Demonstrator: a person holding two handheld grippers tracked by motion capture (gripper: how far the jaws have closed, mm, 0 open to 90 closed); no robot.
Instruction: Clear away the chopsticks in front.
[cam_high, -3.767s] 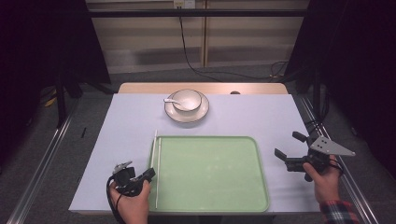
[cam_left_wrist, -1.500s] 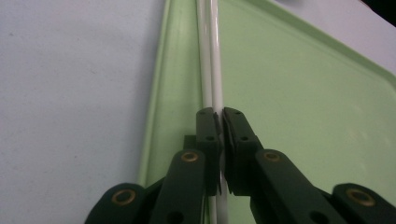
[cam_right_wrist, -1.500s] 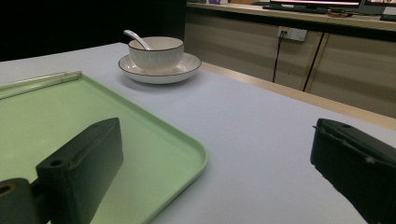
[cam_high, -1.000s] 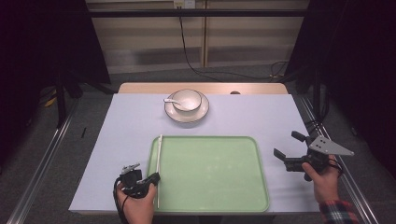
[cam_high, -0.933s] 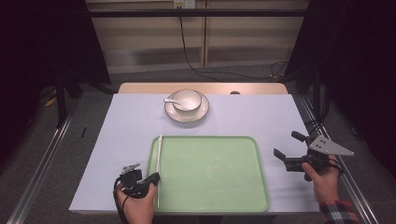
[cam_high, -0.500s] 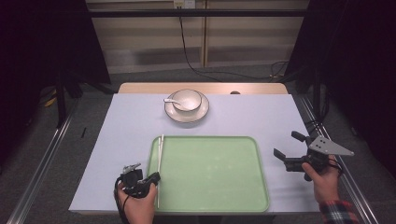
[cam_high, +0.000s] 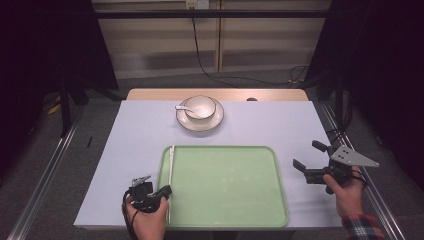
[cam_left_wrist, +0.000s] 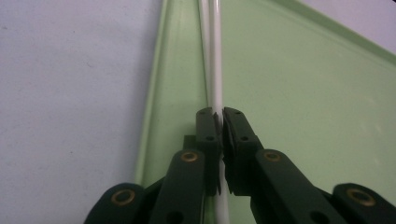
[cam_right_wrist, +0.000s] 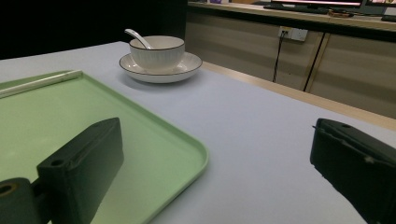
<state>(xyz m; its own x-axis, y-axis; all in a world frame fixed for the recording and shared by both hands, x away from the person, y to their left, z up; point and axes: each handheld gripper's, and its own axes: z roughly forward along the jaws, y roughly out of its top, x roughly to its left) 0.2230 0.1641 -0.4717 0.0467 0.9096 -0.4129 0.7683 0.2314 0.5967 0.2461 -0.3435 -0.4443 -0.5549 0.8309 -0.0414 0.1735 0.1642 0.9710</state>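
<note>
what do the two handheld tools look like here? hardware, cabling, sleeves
Both are black two-jaw tools. The left tool has blocky black jaws on linked arms with brass-coloured pivot pins; in the high view a black cable loops from it by the left hand. The right tool carries a grey three-cornered plate on top, dotted with small holes. The right hand ends in a red plaid cuff.

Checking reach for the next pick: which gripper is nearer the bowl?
Right, narrowly, and the call is close. The bowl sits at the table's far middle. The right gripper waits open off the tray's right edge; the left gripper clamps the chopsticks at the near left.
</note>
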